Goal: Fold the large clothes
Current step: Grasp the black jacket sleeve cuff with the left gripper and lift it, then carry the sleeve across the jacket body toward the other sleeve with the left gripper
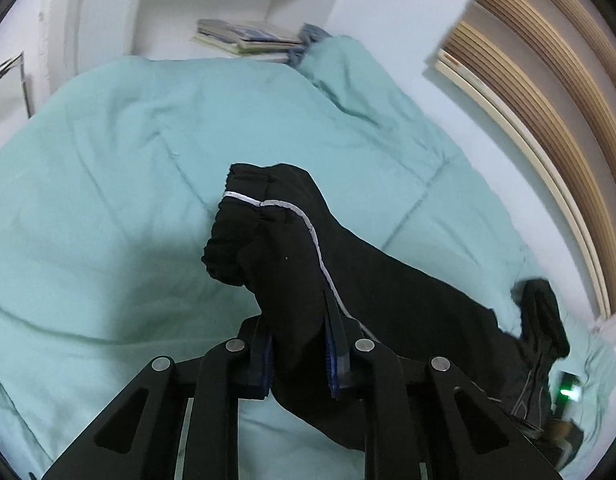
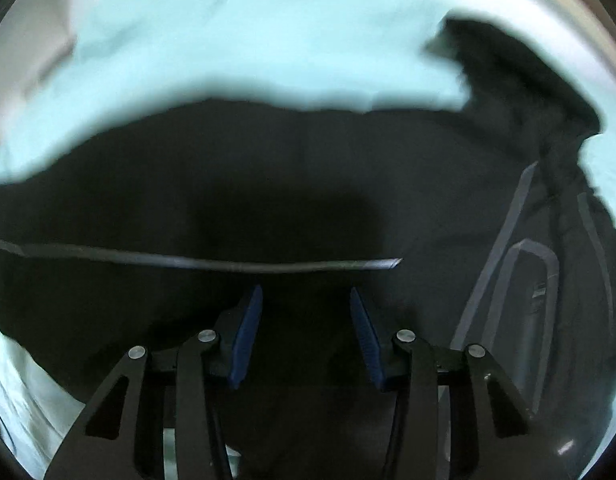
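A black garment with thin white piping (image 1: 291,240) is bunched between the blue pads of my left gripper (image 1: 299,344), which is shut on it and holds it above the bed. The cloth trails down to the right, where its far end (image 1: 542,320) lies on the quilt. In the right wrist view the same black garment (image 2: 267,184) lies spread out on the bed. My right gripper (image 2: 305,300) hovers close over it with its blue pads apart and nothing between them. A grey piping line (image 2: 211,264) runs across just ahead of the pads.
A pale teal quilt (image 1: 127,160) covers the bed (image 2: 227,40). A stack of books (image 1: 247,40) sits on a white ledge at the bed's head. A white wall and wooden slats (image 1: 548,100) run along the right side. A small green light (image 1: 566,392) glows at lower right.
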